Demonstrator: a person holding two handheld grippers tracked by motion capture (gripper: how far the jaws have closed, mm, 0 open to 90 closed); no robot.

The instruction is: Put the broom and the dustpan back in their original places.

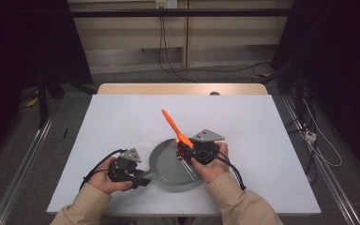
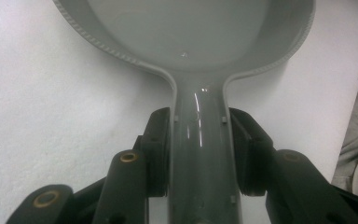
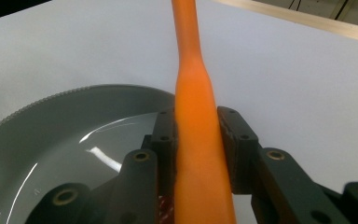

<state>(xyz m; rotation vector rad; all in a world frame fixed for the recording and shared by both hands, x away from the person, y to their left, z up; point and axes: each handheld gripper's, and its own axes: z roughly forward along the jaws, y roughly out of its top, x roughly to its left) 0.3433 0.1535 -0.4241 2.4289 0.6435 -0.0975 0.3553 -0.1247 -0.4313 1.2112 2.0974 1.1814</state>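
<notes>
**Gripping a grey pan and an orange utensil over the white worktop**

Spanning the middle of the high view, the white worktop (image 1: 122, 122) carries everything, its wooden far edge showing at the top. Low and centre in that frame sits the grey pan (image 1: 168, 164), round and shallow, its handle reaching toward the lower left. The left tool (image 1: 143, 179), held in the person's left hand (image 1: 104, 179) at the lower left of the frame, is pinching that handle; in the left gripper view the handle (image 2: 200, 154) runs up between both black pads, which touch its sides. The right tool (image 1: 183, 149), in the right hand (image 1: 213, 164) just right of centre, sits over the pan's right rim and is pressed onto the orange utensil (image 1: 176, 129), which slants toward the upper left. In the right gripper view the orange utensil's shaft (image 3: 196, 140) rises between the pads, with a little dark red (image 3: 165, 205) beneath them.
</notes>
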